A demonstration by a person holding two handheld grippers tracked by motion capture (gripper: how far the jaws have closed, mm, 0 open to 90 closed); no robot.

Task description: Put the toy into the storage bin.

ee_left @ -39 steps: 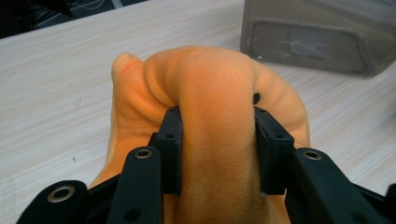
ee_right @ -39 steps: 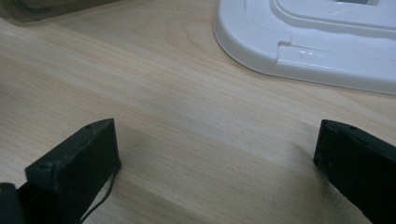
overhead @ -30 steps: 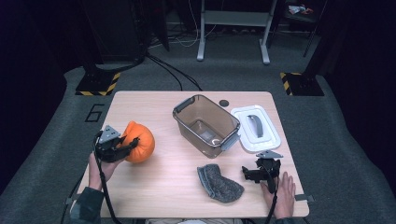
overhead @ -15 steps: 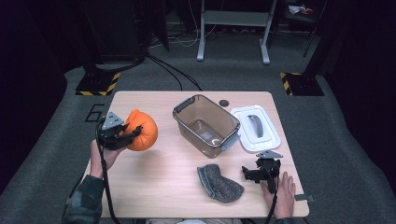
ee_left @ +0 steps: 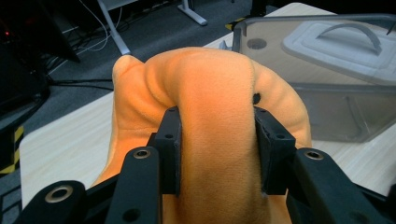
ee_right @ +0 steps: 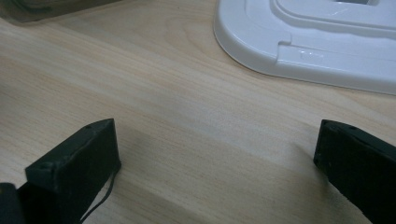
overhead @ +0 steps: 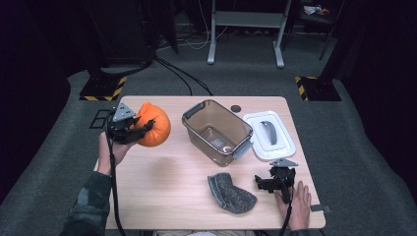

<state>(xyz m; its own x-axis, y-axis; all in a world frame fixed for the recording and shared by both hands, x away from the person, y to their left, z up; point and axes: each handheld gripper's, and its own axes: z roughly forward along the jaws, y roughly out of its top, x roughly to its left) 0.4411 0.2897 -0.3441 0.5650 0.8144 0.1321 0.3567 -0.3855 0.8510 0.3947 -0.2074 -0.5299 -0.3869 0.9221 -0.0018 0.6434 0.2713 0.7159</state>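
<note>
An orange plush toy (overhead: 153, 125) hangs above the table's left side, pinched in my left gripper (overhead: 141, 129). In the left gripper view both pads dent the soft orange plush (ee_left: 215, 121), and my left gripper (ee_left: 215, 156) is shut on it. A clear brown bin (overhead: 216, 132) stands open at the table's middle, to the right of the toy. Its white lid (overhead: 269, 135) with a grey handle lies flat beside it. My right gripper (overhead: 269, 183) rests low at the front right, held by a hand. Its jaws stand wide apart over bare wood in the right gripper view, my right gripper (ee_right: 215, 163) holding nothing.
A grey fuzzy cloth (overhead: 230, 192) lies near the front edge, left of the right gripper. A small dark disc (overhead: 236, 108) sits behind the bin. The lid's white rim (ee_right: 299, 56) is just ahead of the right jaws. Dark floor, stands and cables surround the table (overhead: 162, 196).
My left gripper has lifted the orange plush toy off the table and carried it up and slightly toward the bin. The right gripper has stayed put.
</note>
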